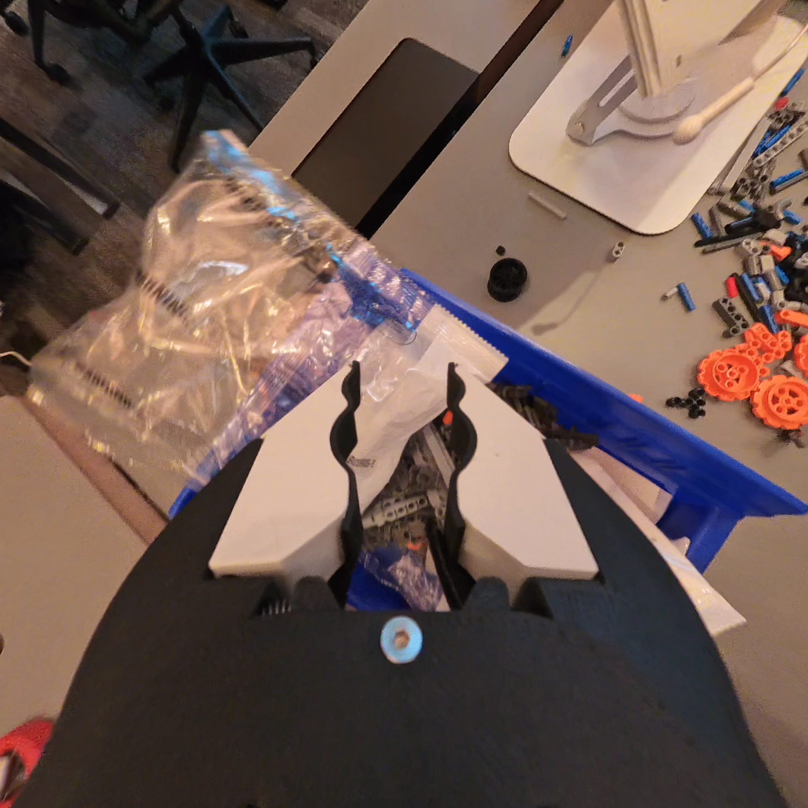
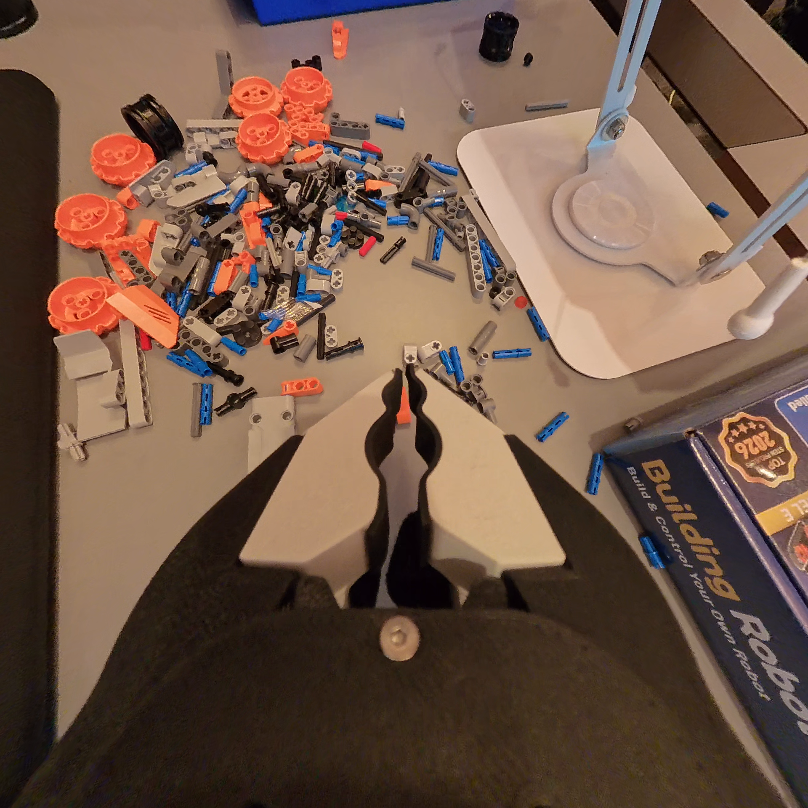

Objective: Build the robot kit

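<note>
My left fingers (image 1: pixel 454 419) stand apart around a clear bag (image 1: pixel 210 315); right gripper (image 2: pixel 403 374), nearly closed, pinches an orange piece (image 2: pixel 404 409). At twelve o'clock, bag could slide free.

- The left tool (image 1: pixel 401 371) has a broad matte black body with a rough, grainy surface, curving like a dome toward the camera.
- A round silver screw (image 1: pixel 401 639) with a washer sits at the centre of that body.
- Its two fingers (image 1: pixel 284 489) are pale grey wedges, lined inside with wavy black pads (image 1: pixel 347 437).
- The right tool (image 2: pixel 403 372) is built alike: black body, silver screw (image 2: pixel 399 637), pale grey wedge fingers (image 2: pixel 472 489), wavy black pads (image 2: pixel 380 437).
</note>
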`<state>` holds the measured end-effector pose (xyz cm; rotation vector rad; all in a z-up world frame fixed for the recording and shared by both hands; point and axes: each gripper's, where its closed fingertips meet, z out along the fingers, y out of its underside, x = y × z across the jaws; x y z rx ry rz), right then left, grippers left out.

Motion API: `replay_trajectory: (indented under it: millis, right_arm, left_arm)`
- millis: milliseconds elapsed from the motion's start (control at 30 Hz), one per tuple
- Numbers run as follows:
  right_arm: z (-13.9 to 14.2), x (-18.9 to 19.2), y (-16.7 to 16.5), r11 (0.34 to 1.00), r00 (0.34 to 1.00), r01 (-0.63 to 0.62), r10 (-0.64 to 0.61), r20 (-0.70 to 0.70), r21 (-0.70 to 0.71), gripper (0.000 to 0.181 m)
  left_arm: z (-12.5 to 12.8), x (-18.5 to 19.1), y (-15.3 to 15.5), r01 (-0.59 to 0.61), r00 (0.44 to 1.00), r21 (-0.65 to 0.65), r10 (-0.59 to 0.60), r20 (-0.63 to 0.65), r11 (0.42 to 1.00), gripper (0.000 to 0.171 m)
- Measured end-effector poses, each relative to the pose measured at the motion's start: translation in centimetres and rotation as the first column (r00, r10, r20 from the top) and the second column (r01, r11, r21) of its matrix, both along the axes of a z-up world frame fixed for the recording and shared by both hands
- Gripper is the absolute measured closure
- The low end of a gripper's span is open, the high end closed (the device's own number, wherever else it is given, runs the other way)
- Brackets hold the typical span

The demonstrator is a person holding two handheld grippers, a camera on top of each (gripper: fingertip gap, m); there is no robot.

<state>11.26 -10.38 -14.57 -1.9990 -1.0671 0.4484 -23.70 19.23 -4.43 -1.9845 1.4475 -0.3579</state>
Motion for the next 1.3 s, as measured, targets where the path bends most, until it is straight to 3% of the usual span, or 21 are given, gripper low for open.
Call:
replay_trajectory:
  millis: [200, 367, 433, 500, 600, 733, 767, 833, 933, 1000, 1067, 1167, 1267, 1300]
  right_arm:
    - [0.9, -0.5, -0.7, 0.999, 1.000, -0.030, 0.030, -0.008, 0.027, 0.181]
    - [1.5, -0.8, -1.2, 0.998, 0.999, -0.052, 0.053, -0.008, 0.046, 0.181]
    - [1.7, -1.0, -1.4, 0.997, 0.998, -0.060, 0.061, -0.013, 0.050, 0.181]
    - [1.7, -1.2, -1.6, 0.997, 0.998, -0.068, 0.068, -0.008, 0.046, 0.180]
    - [1.3, -1.6, -1.8, 0.996, 0.997, -0.083, 0.083, 0.006, 0.039, 0.180]
    - [1.2, -2.1, -2.0, 0.994, 0.995, -0.100, 0.099, 0.009, 0.037, 0.180]
    - [1.2, -2.1, -2.1, 0.994, 0.995, -0.102, 0.102, 0.011, 0.036, 0.180]
    - [1.2, -2.1, -2.2, 0.994, 0.995, -0.104, 0.104, 0.011, 0.034, 0.180]
    - [1.3, -2.0, -2.3, 0.994, 0.994, -0.107, 0.107, 0.003, 0.033, 0.180]
    - [1.4, -2.2, -2.4, 0.993, 0.994, -0.113, 0.113, -0.001, 0.033, 0.180]
    - [1.4, -2.2, -2.5, 0.992, 0.993, -0.120, 0.120, 0.004, 0.034, 0.180]
    - [1.5, -2.3, -2.7, 0.991, 0.992, -0.126, 0.126, 0.003, 0.035, 0.180]
    - [1.5, -2.2, -2.8, 0.992, 0.992, -0.123, 0.123, 0.004, 0.037, 0.180]
    - [1.5, -2.2, -2.8, 0.992, 0.993, -0.122, 0.122, 0.004, 0.039, 0.179]
  left_arm:
    - [0.0, -2.9, -2.5, 0.009, 0.992, 0.008, -0.008, -0.123, 1.000, 0.134]
    - [0.5, -3.9, -3.1, -0.013, 0.992, 0.060, 0.021, -0.128, 0.998, 0.137]
    - [0.2, -3.4, -3.5, -0.004, 0.994, 0.021, 0.006, -0.106, 1.000, 0.136]
    - [-1.2, -3.8, -2.1, -0.038, 0.982, 0.063, 0.049, -0.185, 0.997, 0.136]
    - [-2.1, -2.9, 1.0, -0.076, 0.979, 0.152, 0.102, -0.175, 0.986, 0.140]
    - [-7.3, -3.0, 0.9, -0.122, 0.952, -0.070, 0.096, -0.292, 0.990, 0.138]
    - [-7.8, -3.2, 0.9, -0.112, 0.943, -0.059, 0.087, -0.321, 0.992, 0.139]
    - [-6.8, -3.3, 0.5, -0.104, 0.944, -0.013, 0.094, -0.317, 0.995, 0.137]
    - [-2.4, -3.1, -2.0, -0.039, 0.975, 0.023, 0.043, -0.218, 0.999, 0.131]
    - [-0.6, -2.5, -7.1, 0.136, 0.971, -0.073, -0.148, -0.186, 0.988, 0.129]
    - [-0.9, -3.6, -12.0, 0.224, 0.928, -0.213, -0.275, -0.251, 0.951, 0.118]
    - [-4.3, -6.2, -15.4, 0.253, 0.815, -0.288, -0.364, -0.451, 0.924, 0.097]
    - [-7.0, -8.2, -14.9, 0.275, 0.697, -0.185, -0.328, -0.637, 0.943, 0.089]
    - [-7.6, -8.7, -14.1, 0.298, 0.668, -0.123, -0.299, -0.681, 0.947, 0.102]
